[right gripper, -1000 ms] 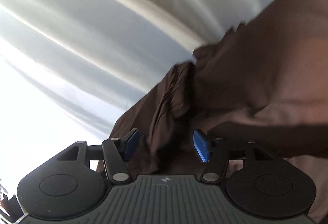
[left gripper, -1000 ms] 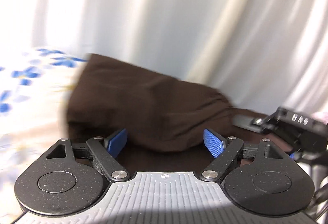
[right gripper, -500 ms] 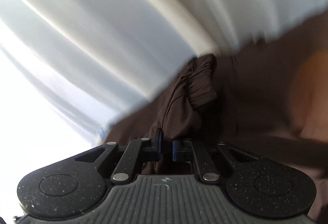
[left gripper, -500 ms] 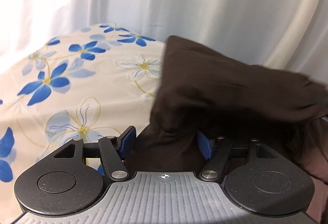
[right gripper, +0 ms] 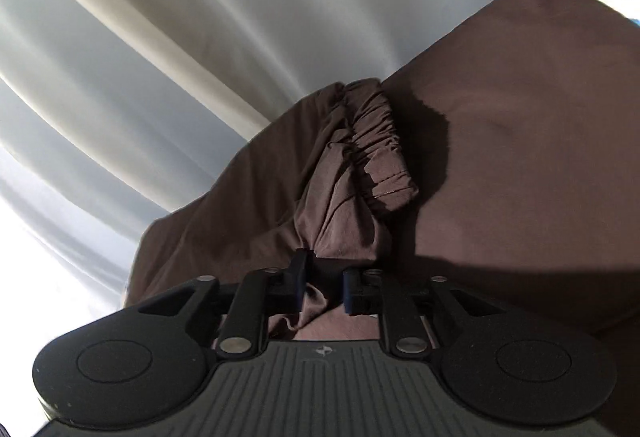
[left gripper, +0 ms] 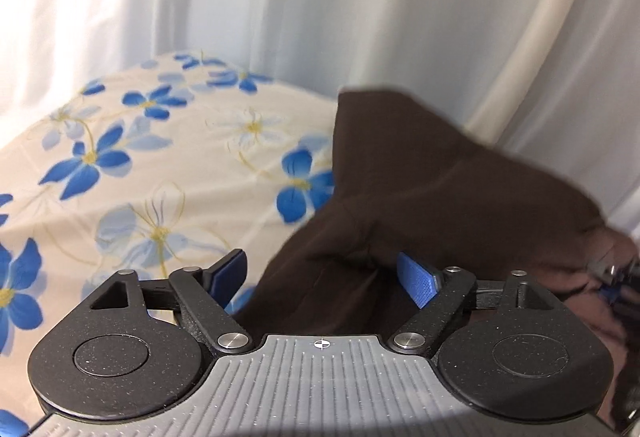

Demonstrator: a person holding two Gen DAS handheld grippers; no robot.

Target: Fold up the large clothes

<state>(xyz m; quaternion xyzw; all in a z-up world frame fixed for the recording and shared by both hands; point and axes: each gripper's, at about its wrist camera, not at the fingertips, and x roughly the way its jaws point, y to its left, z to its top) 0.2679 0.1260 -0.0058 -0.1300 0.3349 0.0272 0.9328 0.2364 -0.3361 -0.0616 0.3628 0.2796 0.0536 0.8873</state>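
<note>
Pale curtains hang behind a bed whose sheet is cream with blue flowers, and the brown garment lies bunched on it. The left tongs are opening, cloth between but seemingly unpinched. The right tongs are easing open around a fold beside the gathered waistband, so both should re-pinch corners before pulling the fold flat.

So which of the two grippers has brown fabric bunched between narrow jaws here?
The right gripper: its jaws stand close, opening, with the brown garment between them. The left gripper gapes wide over the cloth.
</note>
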